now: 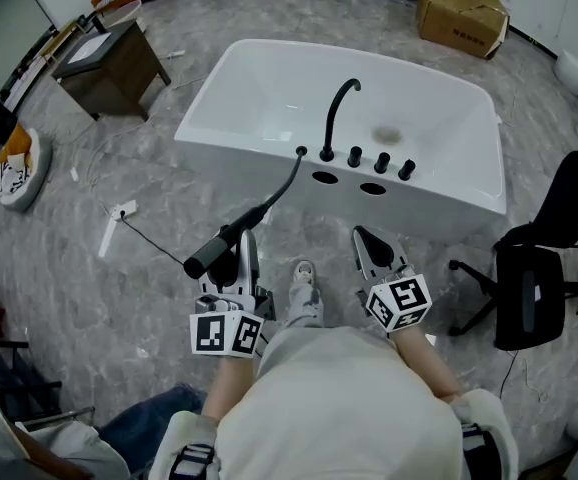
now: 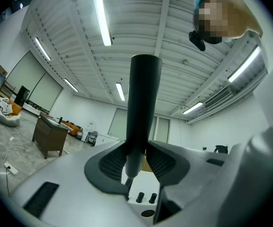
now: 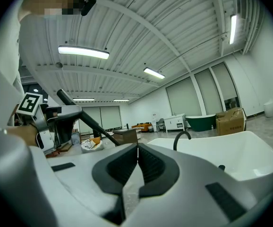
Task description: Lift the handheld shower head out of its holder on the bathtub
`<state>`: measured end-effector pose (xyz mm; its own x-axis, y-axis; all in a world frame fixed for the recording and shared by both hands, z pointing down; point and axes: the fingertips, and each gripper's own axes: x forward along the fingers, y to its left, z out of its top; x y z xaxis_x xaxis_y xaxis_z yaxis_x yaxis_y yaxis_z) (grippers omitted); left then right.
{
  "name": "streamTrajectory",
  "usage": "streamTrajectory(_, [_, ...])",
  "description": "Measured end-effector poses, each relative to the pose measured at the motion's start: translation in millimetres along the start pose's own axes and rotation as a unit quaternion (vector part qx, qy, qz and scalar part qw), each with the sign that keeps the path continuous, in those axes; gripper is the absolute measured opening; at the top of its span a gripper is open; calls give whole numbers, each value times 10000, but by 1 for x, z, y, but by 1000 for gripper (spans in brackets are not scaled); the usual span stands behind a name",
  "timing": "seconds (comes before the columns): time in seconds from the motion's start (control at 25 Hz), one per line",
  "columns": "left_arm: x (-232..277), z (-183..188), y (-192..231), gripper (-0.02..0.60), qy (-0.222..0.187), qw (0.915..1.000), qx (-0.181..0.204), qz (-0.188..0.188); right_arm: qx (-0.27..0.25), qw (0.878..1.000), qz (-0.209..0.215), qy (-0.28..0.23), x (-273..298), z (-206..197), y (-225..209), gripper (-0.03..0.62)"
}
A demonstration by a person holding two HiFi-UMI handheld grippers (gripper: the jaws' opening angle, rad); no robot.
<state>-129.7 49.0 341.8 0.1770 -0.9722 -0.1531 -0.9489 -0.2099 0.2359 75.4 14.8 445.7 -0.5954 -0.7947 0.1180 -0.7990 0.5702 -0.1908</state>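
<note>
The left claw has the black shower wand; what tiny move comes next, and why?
Probably hold it steady, lifting no further: the left gripper grips the shower head, already well clear of the bathtub rim, with only its hose running back there.

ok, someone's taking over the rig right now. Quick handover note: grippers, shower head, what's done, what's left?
Left gripper: jaws shut on the black cylindrical handheld shower head, held in front of the tub and clear of it.
Right gripper: jaws together, empty, beside the left one.
The black hose runs from the shower head to a fitting on the rim of the white freestanding bathtub, next to the black curved faucet.
Done: the shower head is out of its holder.
Left: nothing of the lift itself. Probably keep the grip and mind the hose.
</note>
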Motion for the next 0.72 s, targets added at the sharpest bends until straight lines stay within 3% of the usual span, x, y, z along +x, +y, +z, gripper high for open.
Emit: streamTrajectory(0.72, [4, 6, 4, 143, -58, 10000, -55, 32, -101, 9999, -122, 65, 5, 1, 0, 20])
